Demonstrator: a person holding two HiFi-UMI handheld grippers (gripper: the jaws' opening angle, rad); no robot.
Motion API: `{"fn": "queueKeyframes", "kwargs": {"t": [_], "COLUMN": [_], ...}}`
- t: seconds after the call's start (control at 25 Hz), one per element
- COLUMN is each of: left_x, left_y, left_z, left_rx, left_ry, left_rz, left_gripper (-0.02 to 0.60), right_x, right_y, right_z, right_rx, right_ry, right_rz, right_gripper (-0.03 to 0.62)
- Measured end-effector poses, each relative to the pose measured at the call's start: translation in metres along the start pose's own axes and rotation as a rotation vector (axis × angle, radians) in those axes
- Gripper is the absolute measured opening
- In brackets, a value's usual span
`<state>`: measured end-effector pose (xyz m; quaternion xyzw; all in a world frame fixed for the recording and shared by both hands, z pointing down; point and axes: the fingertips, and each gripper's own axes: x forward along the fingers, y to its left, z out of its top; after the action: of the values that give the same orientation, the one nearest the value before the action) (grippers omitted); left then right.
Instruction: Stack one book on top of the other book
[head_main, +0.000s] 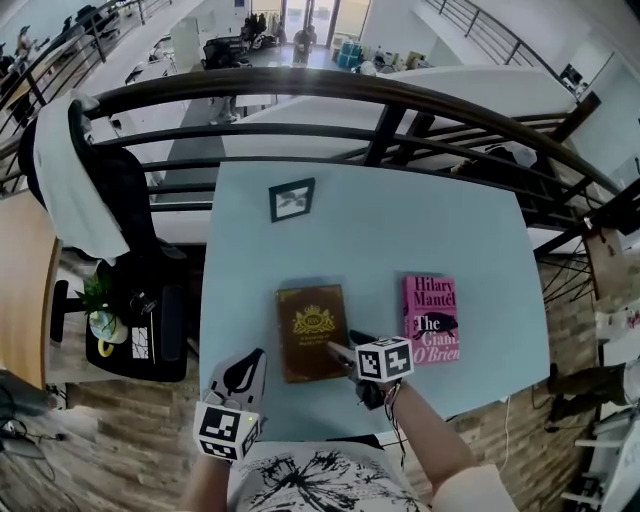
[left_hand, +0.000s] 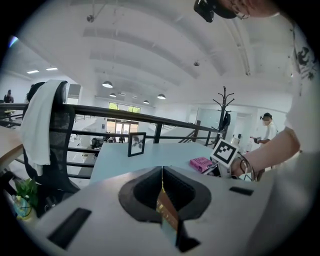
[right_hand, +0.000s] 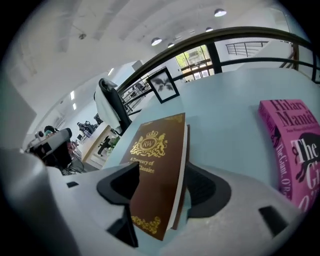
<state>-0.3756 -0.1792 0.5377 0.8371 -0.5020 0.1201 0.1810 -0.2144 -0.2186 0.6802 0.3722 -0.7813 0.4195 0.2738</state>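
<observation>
A brown book with a gold crest (head_main: 312, 330) lies flat on the pale blue table (head_main: 400, 230), and a pink book (head_main: 431, 318) lies to its right. My right gripper (head_main: 345, 350) is at the brown book's near right edge. In the right gripper view its jaws stand wide, with the near end of the brown book (right_hand: 157, 170) between them (right_hand: 162, 192) and the pink book (right_hand: 295, 145) off to the right. My left gripper (head_main: 250, 368) hovers at the table's front left, shut with nothing in it (left_hand: 162, 187).
A small framed picture (head_main: 292, 199) stands at the back of the table. A dark curved railing (head_main: 300, 90) runs behind it. An office chair draped with a white cloth (head_main: 70, 180) stands to the left, and a plant (head_main: 100, 300) sits below it.
</observation>
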Motion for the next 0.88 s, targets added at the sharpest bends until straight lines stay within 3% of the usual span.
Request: {"fn": "queueKeyframes", "kwargs": {"t": [0.16, 0.28, 0.44, 0.56, 0.76, 0.8, 0.88], "left_x": [0.001, 0.002, 0.009, 0.022, 0.049, 0.054, 0.063], "left_y": [0.002, -0.002, -0.008, -0.012, -0.017, -0.018, -0.02], "left_z": [-0.003, 0.0, -0.004, -0.024, -0.066, -0.069, -0.074], "left_rx": [-0.017, -0.066, -0.048, -0.072, -0.205, -0.22, -0.266], "left_ry": [-0.004, -0.037, -0.013, 0.082, 0.303, 0.317, 0.331], "left_rz": [0.009, 0.004, 0.008, 0.004, -0.02, -0.029, -0.052], "left_gripper": [0.011, 0.011, 0.011, 0.011, 0.014, 0.038, 0.199], "right_x": [0.012, 0.016, 0.015, 0.015, 0.016, 0.016, 0.015], "right_y": [-0.003, 0.001, -0.002, -0.003, -0.004, -0.004, -0.004], "right_z": [-0.003, -0.006, -0.005, -0.006, -0.007, -0.007, -0.007], "right_rx": [-0.035, -0.004, 0.005, 0.007, 0.016, 0.018, 0.019], "right_ry": [0.021, 0.016, -0.007, -0.026, -0.014, -0.012, -0.012], "right_rz": [-0.007, 0.045, 0.04, 0.053, 0.074, 0.074, 0.065], "right_gripper": [0.288, 0.245, 0.235, 0.235, 0.238, 0.239, 0.239]}}
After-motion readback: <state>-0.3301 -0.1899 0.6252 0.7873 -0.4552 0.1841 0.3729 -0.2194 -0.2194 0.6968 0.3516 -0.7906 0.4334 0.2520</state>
